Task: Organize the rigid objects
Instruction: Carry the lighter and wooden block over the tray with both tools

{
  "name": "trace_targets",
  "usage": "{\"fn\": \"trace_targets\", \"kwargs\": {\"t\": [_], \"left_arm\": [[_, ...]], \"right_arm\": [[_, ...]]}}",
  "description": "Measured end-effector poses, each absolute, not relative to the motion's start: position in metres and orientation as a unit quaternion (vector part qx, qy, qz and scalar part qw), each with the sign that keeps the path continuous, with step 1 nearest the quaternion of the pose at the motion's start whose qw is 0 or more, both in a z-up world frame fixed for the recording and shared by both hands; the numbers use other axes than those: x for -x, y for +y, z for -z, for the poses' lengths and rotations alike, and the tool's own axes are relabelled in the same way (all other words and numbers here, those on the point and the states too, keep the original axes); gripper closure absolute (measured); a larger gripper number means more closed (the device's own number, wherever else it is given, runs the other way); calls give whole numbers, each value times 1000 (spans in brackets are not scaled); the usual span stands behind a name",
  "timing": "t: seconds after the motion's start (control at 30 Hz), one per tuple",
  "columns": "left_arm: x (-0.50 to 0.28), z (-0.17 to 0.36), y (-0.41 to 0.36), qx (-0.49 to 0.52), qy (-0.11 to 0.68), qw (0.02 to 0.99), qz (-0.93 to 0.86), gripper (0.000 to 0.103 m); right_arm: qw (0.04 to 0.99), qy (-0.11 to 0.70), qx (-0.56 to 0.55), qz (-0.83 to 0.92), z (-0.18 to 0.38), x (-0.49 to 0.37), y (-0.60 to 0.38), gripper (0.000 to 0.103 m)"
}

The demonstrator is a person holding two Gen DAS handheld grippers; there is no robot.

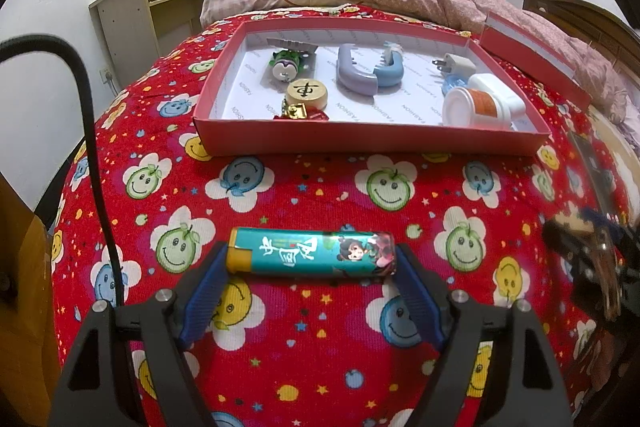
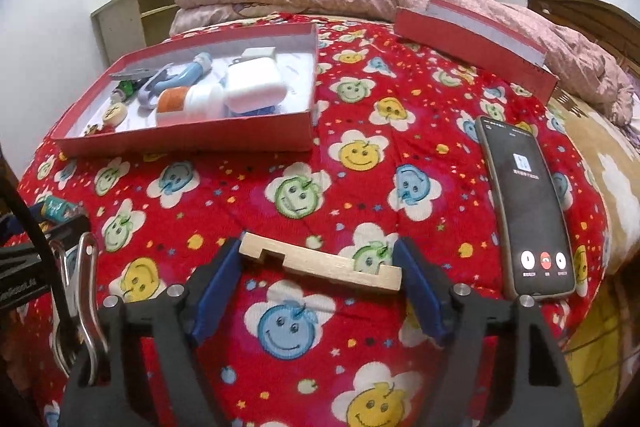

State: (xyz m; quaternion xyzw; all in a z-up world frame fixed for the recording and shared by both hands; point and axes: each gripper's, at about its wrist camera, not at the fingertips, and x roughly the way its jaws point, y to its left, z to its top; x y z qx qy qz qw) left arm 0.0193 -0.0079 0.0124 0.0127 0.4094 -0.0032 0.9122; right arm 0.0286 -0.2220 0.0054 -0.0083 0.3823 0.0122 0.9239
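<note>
Two pickups are in hand at once, judged from how things lie: the left gripper (image 1: 311, 267) is set astride a teal lighter (image 1: 311, 254) lying crosswise on the red smiley-print bedspread (image 1: 304, 355), and the right gripper (image 2: 318, 267) is set astride a notched wooden piece (image 2: 320, 264) on the same cloth. In both views the blue pads are seen touching or all but touching the ends of the object; whether either is truly clamped cannot be told, so neither is counted as held, and both are taken as open around their objects. What is called for next, it would seem, is a firm closing on each object's ends, a lift clear of the soft cloth, and a carry forward to the red box (image 1: 372, 141) lying ahead (its lid (image 2: 472, 43) is set apart, near the pink quilt). Inside the box are seen a round wooden chess-piece keyring (image 1: 307, 91), a small green toy (image 1: 285, 65), a purple and blue curved clip (image 1: 368, 73), a white plug (image 1: 458, 65), a white bottle with an orange label (image 1: 476, 106) and a white case (image 2: 256, 87). A phone (image 2: 528, 211) with a lit screen lies on the bedspread just right of the right gripper, outside the box.
</note>
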Motion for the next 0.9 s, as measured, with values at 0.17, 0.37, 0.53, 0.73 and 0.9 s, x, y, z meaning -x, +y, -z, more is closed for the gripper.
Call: {"fn": "trace_targets", "kwargs": {"t": [0.17, 0.37, 0.53, 0.73, 0.9], "left_arm": [[-19, -12, -8, -13, 409, 912, 3, 19], [-19, -12, -8, -13, 409, 912, 4, 19], [-17, -15, -9, -16, 405, 914, 6, 19], [-11, -29, -10, -16, 388, 921, 16, 19], [-13, -42, -10, -11, 385, 923, 23, 19]], "right_arm": [[924, 380, 24, -42, -7, -22, -209, 25], [922, 381, 15, -63, -8, -18, -203, 25], [921, 384, -1, -69, -8, -17, -207, 25], [921, 381, -15, -80, -13, -14, -209, 25], [920, 380, -25, -94, -18, -14, -208, 25]]}}
